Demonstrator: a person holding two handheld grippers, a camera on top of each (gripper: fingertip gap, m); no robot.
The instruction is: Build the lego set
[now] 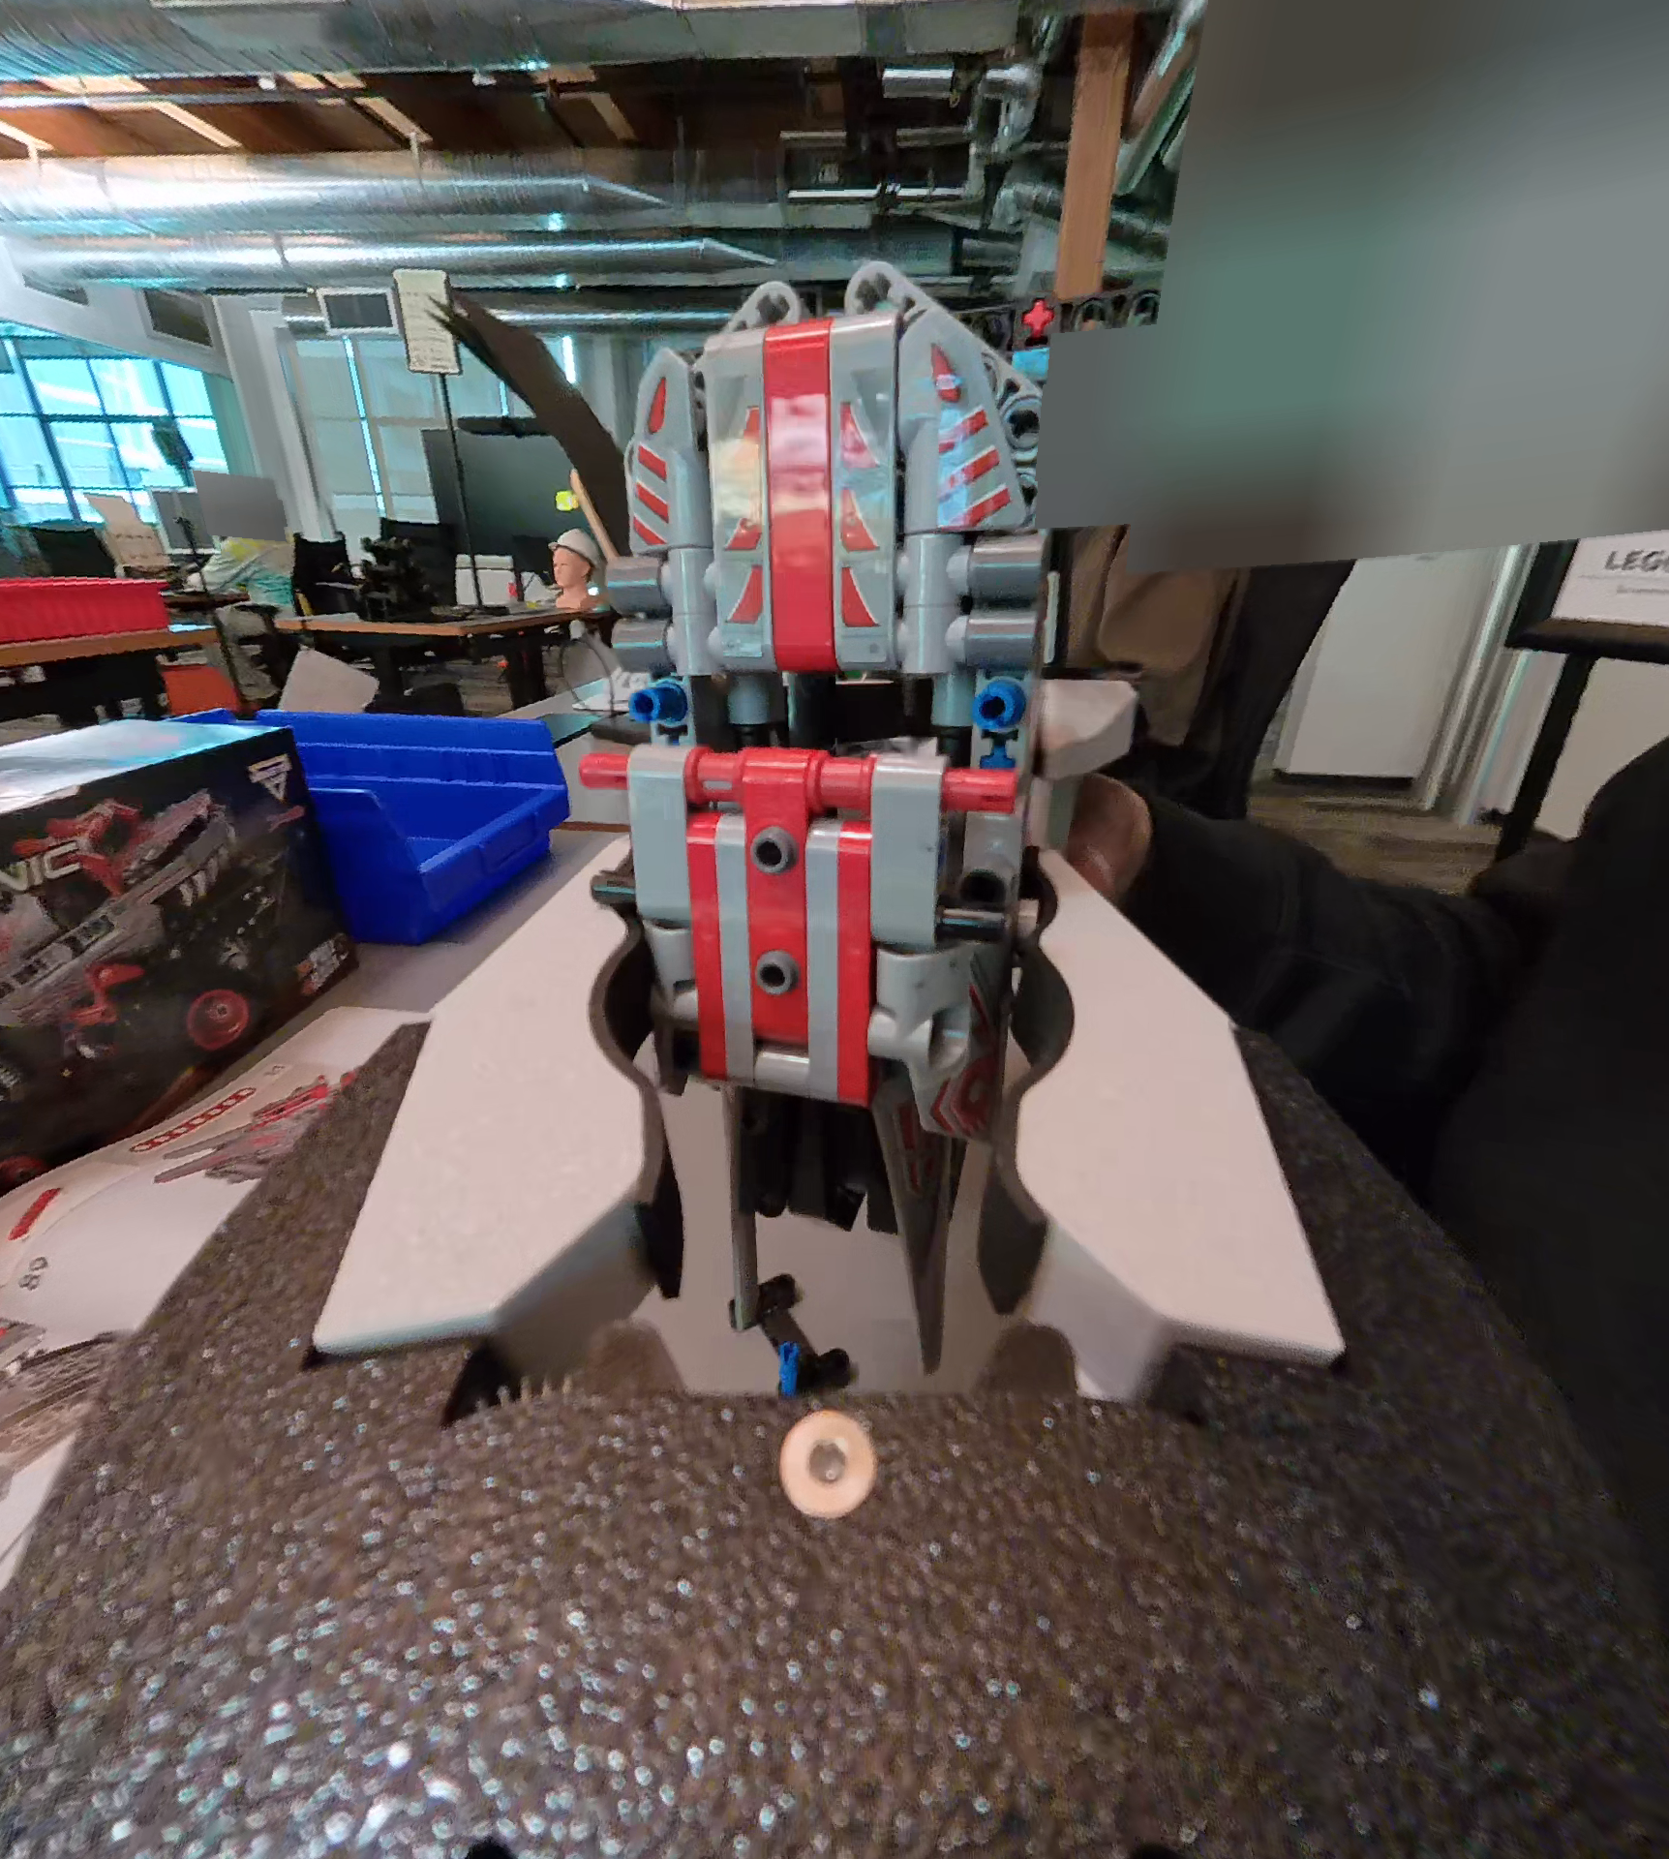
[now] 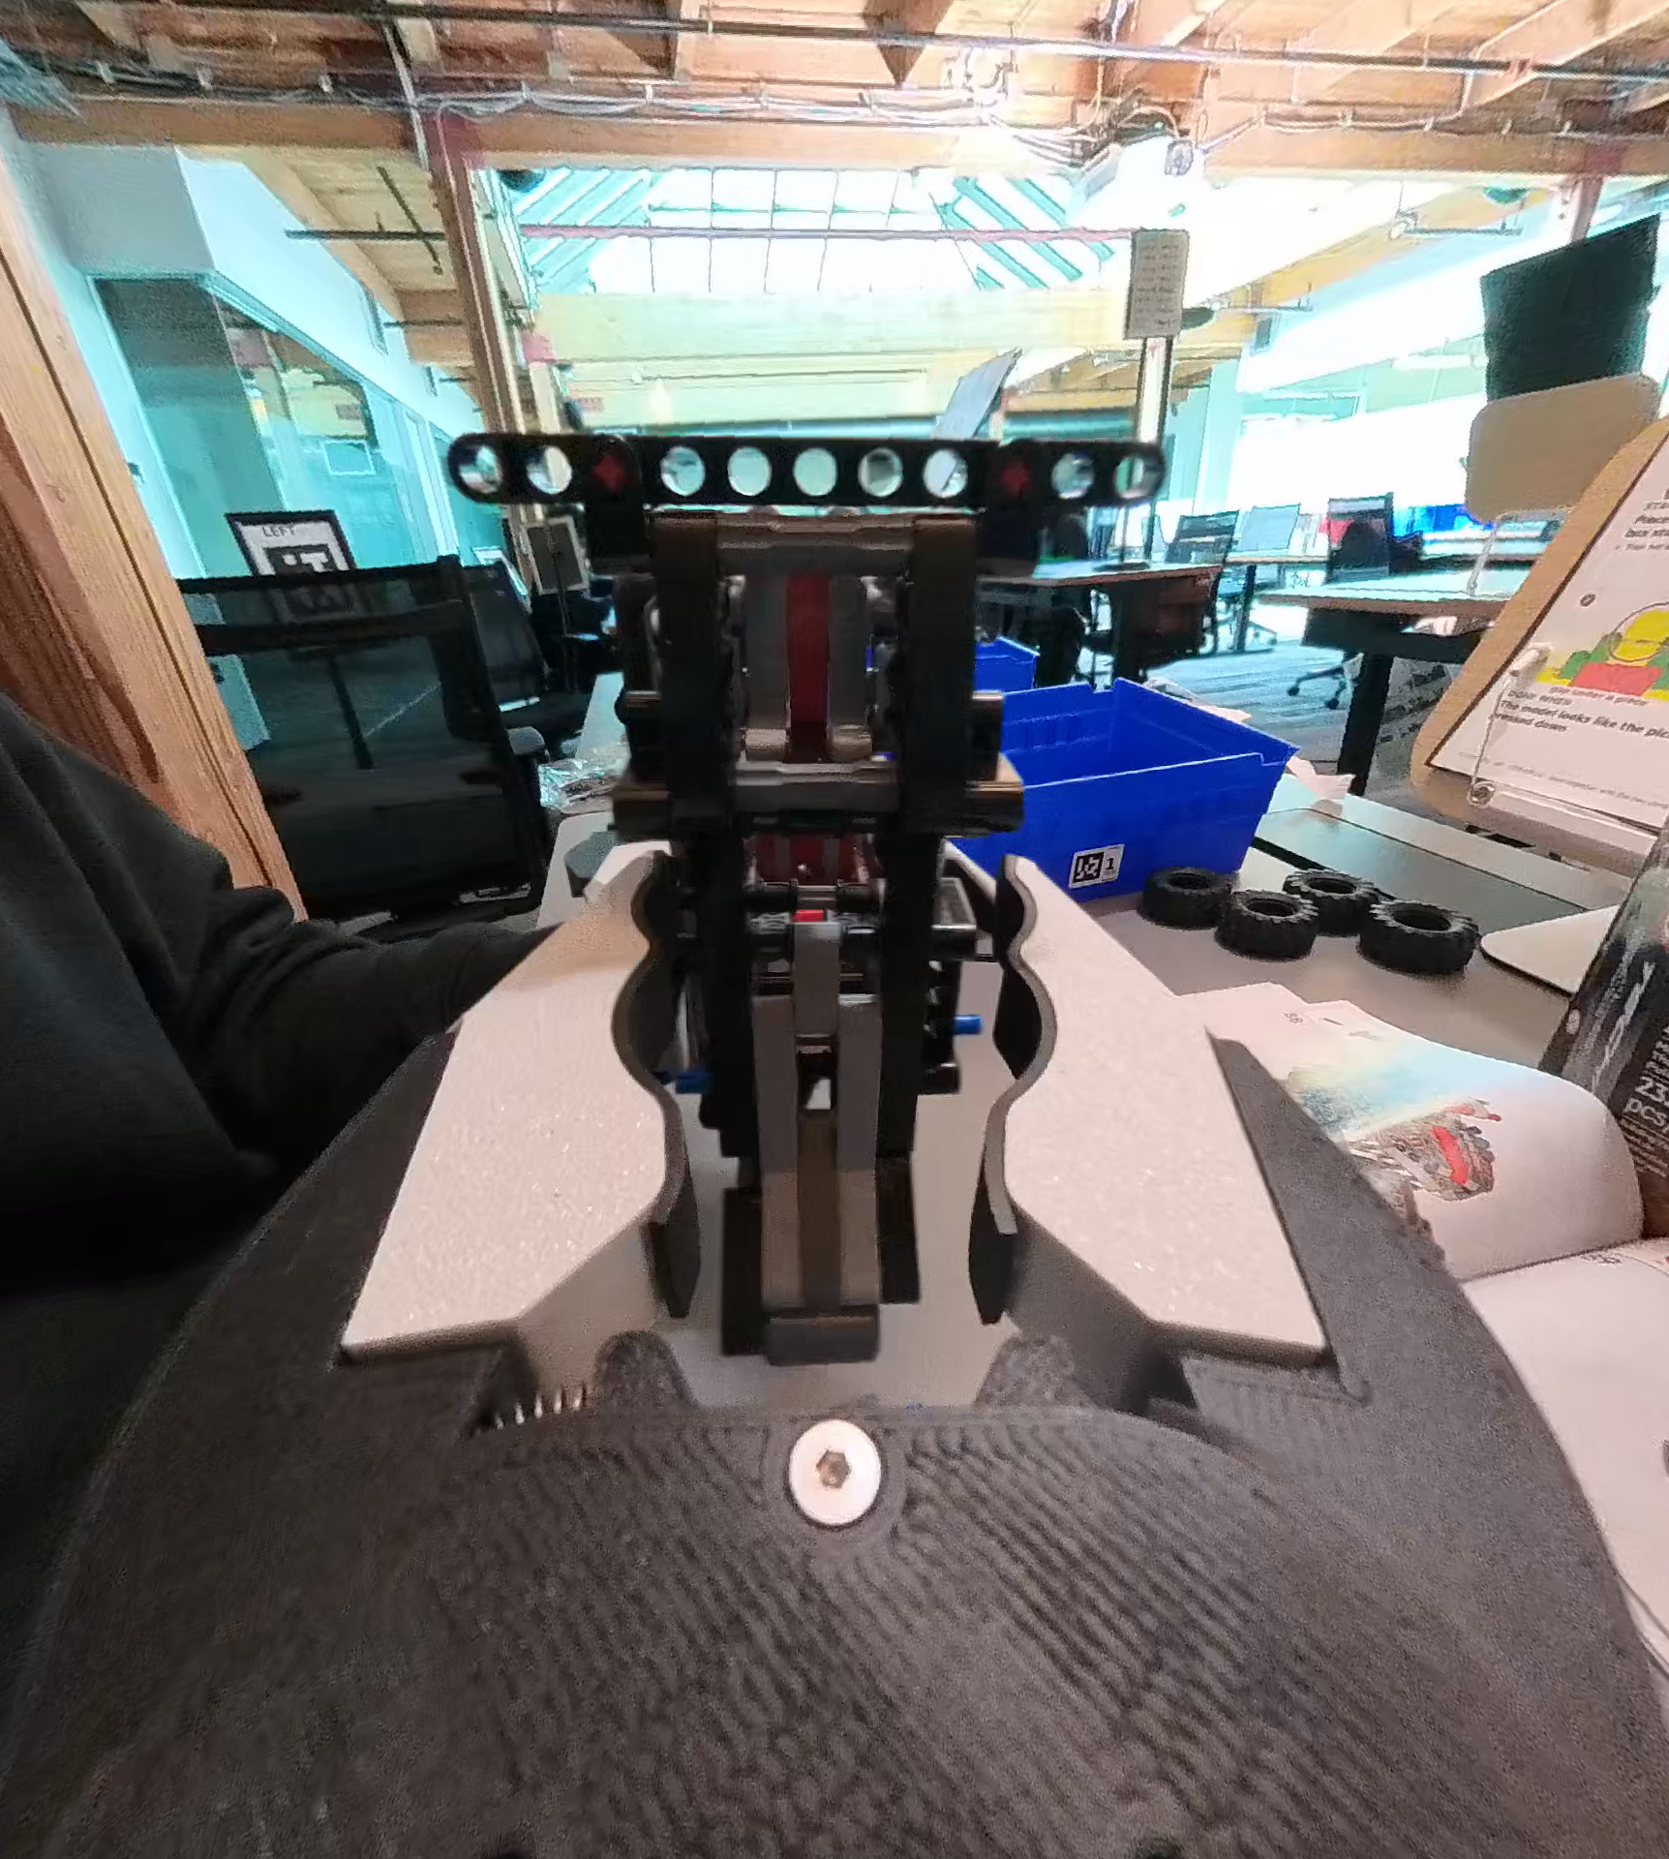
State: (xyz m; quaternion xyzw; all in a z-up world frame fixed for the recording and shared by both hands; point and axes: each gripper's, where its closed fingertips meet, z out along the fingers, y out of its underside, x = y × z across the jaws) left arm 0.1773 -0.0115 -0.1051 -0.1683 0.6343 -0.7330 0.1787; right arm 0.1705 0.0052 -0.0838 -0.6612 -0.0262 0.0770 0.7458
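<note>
Holding the lego truck body aloft between both claws: left claw clamps its grey-red shell, right claw its black underside. We judge uneven squeeze could pop panels; four tyres wait beyond it on the table.

The set's box is cut off at the left edge; instruction booklet runs off right.
</note>
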